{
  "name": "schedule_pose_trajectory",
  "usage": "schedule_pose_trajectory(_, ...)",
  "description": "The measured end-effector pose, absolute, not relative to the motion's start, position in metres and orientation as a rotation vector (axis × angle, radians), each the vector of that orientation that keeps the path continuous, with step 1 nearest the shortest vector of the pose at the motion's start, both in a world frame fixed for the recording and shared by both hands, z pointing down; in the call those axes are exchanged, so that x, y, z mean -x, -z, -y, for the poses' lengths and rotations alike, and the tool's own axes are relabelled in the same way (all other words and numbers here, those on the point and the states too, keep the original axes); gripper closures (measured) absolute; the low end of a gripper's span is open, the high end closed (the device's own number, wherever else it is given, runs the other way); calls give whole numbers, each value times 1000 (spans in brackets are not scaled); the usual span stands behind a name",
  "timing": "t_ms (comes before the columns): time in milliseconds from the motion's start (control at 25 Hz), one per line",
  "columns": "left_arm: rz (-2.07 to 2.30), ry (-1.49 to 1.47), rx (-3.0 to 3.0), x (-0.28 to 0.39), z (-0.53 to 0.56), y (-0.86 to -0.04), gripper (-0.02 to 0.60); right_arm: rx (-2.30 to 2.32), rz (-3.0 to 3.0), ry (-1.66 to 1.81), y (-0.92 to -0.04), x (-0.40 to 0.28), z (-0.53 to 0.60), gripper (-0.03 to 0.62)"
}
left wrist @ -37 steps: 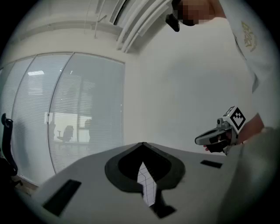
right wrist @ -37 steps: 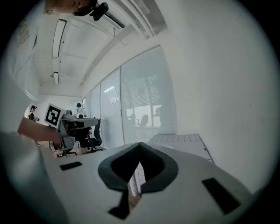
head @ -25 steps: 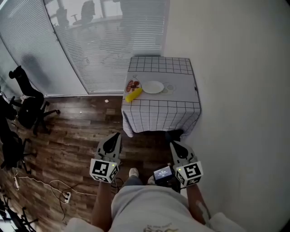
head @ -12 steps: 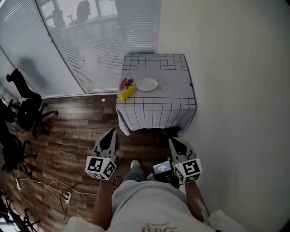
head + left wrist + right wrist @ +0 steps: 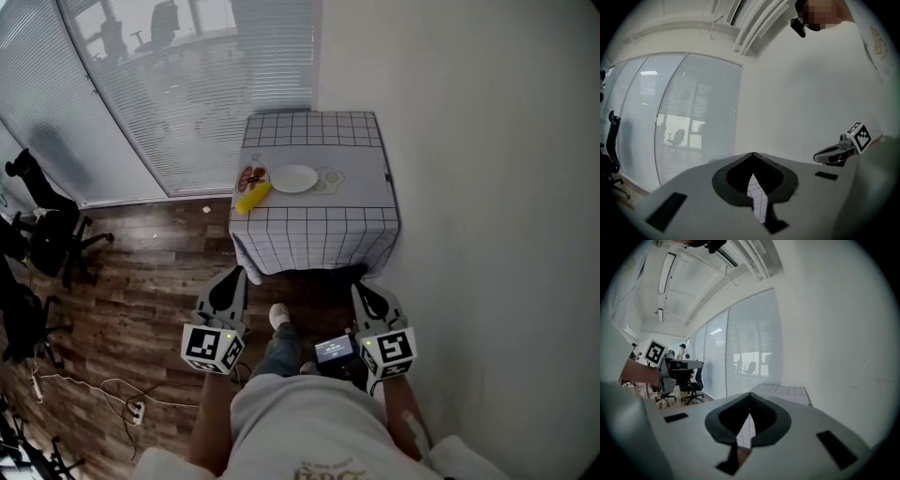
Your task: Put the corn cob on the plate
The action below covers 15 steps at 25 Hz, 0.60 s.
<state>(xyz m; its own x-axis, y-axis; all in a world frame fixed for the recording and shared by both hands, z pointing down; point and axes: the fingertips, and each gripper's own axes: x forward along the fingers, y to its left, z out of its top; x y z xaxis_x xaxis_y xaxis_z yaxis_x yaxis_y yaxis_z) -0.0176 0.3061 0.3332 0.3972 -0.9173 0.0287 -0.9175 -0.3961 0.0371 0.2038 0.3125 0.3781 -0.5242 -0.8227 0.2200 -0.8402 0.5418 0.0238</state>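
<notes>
A yellow corn cob (image 5: 251, 197) lies at the left front corner of a small table (image 5: 356, 202) draped in a white grid-pattern cloth. Just right of the cob rests a white plate (image 5: 294, 178). My left gripper (image 5: 231, 278) and right gripper (image 5: 363, 295) hang well short of the table, over the wooden floor, both shut and empty. The left gripper (image 5: 752, 157) points at the table's cloth. In the right gripper view, the right gripper (image 5: 750, 397) points toward the table (image 5: 780, 390) by the wall.
A small dish with red food (image 5: 250, 175) sits left of the plate. A white wall runs along the right; glass panels with blinds stand behind the table. Black office chairs (image 5: 47, 230) and a power strip with cables (image 5: 136, 408) are on the floor at left.
The table has come closer and shifted left in the head view as I walk toward it. Both grippers stay shut and held low in front of me.
</notes>
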Motion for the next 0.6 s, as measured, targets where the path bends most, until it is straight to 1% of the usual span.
schedule_pose_trajectory(360, 1702, -39, -2585, 16, -251, -346, 575, -1452, 2557, -54, -375, -214, -259, 588)
schedule_pose_trajectory(600, 1719, -30, -2605, 28, -200, -347, 574, -1437, 2557, -49, -375, -212, -209, 588)
